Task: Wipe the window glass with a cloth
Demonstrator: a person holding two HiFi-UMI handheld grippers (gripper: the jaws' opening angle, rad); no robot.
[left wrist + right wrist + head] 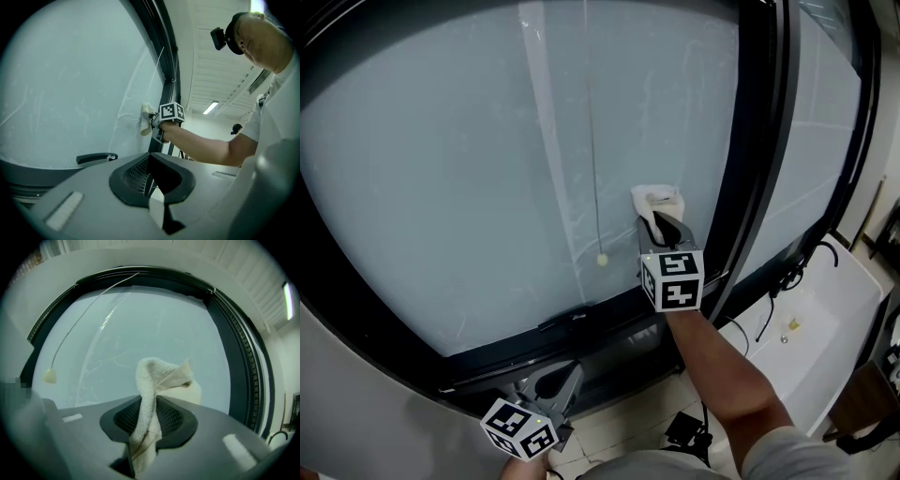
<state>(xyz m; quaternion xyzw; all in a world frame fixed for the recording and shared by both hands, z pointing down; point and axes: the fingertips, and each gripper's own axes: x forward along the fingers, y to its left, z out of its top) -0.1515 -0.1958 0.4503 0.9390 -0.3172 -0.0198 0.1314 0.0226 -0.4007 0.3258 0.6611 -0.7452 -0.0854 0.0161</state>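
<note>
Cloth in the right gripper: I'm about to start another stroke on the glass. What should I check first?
1. Grip: ok. The right gripper has its jaws shut on the cloth.
2. Contact: ok. In the left gripper view the cloth sits against the window glass.
3. Cord pull: ok. It hangs to the left of the cloth, apart from it.
4. Room to the right: not ok. The dark frame stands close beside the cloth.
5. Left gripper: ok. It is low, under the pane, with nothing between its jaws.
6. Glass already clean: cannot tell.
</note>
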